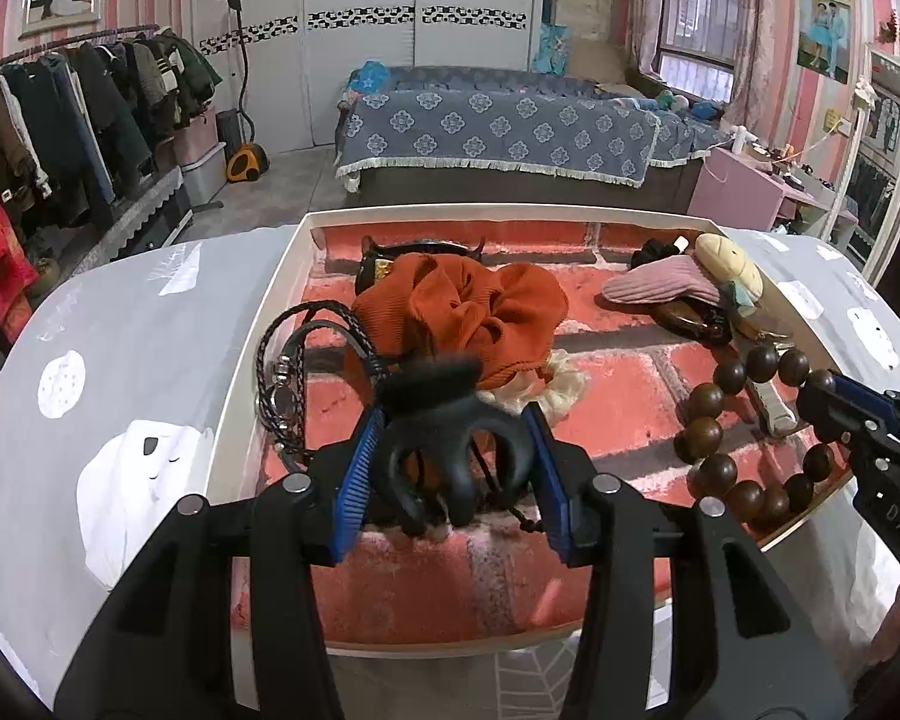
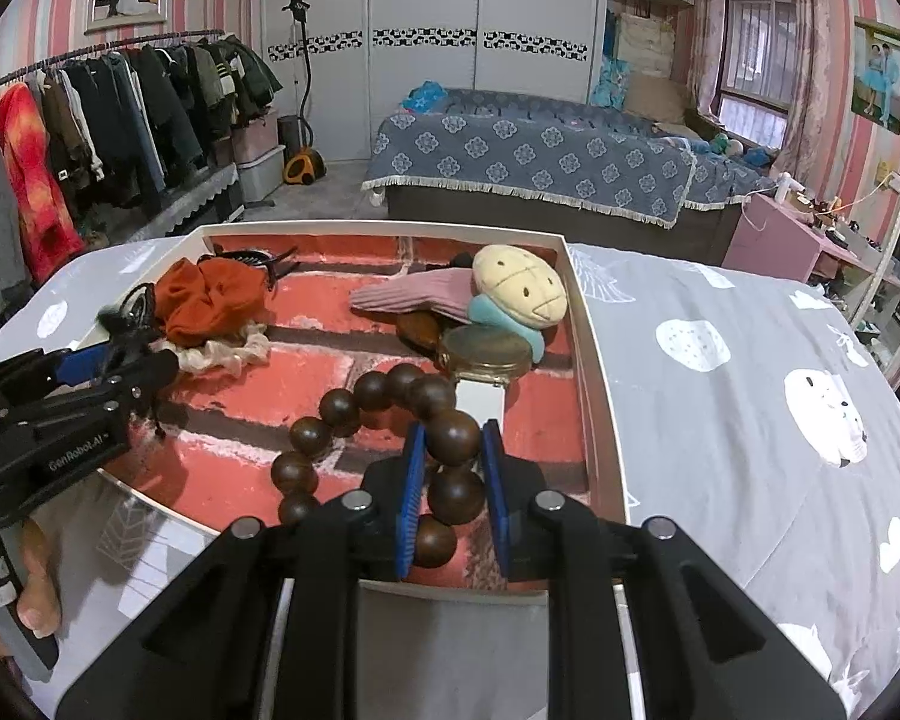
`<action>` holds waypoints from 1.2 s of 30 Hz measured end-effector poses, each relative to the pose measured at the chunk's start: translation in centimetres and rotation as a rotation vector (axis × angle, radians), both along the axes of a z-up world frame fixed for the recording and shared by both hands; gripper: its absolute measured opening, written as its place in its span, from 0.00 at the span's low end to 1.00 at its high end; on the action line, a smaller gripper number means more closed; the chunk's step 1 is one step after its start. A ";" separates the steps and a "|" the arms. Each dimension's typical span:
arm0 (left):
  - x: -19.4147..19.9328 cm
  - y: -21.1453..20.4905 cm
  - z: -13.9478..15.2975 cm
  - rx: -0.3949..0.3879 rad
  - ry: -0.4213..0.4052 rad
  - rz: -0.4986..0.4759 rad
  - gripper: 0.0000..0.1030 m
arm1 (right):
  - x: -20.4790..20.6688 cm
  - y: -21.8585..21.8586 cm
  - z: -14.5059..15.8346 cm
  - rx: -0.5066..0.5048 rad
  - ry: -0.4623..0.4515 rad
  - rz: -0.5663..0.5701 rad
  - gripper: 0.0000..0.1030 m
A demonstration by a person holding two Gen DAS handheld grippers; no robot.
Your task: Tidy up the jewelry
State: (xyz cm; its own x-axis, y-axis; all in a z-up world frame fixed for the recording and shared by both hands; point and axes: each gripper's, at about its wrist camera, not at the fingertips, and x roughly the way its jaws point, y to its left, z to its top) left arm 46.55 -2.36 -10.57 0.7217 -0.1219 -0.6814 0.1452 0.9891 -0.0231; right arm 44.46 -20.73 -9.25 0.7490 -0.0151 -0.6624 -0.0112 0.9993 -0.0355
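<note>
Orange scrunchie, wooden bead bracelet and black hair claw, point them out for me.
orange scrunchie (image 1: 459, 306), left wrist view, middle folds.
wooden bead bracelet (image 2: 453, 437), right wrist view, bead between the pads.
black hair claw (image 1: 450, 447), left wrist view, curved body.

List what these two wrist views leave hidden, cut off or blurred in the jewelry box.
- Black hair claw, left wrist view: motion-blurred; lower teeth hidden behind the left gripper.
- Bead bracelet, right wrist view: near beads covered by the right gripper.
- Gold watch, right wrist view: dial hidden under the plush toy.
- Braided cord, left wrist view: details too small.
</note>
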 end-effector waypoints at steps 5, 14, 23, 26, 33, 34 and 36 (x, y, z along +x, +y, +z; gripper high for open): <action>-0.3 0.0 0.1 0.011 -0.010 0.012 0.62 | 0.0 -0.2 0.1 0.007 0.001 -0.001 0.20; -2.7 0.2 2.5 0.010 -0.060 0.016 0.84 | -1.3 -1.0 1.9 0.023 -0.020 -0.004 0.50; -11.1 2.0 7.6 0.041 -0.206 0.057 0.95 | -7.4 -0.9 5.7 0.033 -0.130 -0.001 0.87; -13.7 2.6 8.6 0.031 -0.231 0.069 0.95 | -10.7 -0.5 7.0 0.029 -0.171 0.003 0.90; -20.0 3.1 9.2 0.023 -0.256 0.095 0.95 | -17.4 -0.8 8.2 0.038 -0.255 -0.021 0.96; -20.7 3.1 9.1 0.027 -0.256 0.092 0.95 | -18.1 -0.8 8.1 0.036 -0.258 -0.022 0.96; -22.2 2.8 9.0 0.043 -0.269 0.089 0.95 | -19.6 -0.8 8.1 0.033 -0.264 -0.030 0.96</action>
State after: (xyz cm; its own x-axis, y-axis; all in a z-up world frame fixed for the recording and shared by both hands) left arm 24.32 0.45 -1.60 0.8838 -0.0251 -0.4672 0.0532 0.9975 0.0471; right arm 24.87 -21.54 -1.14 0.8954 -0.0215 -0.4447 0.0235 0.9997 -0.0012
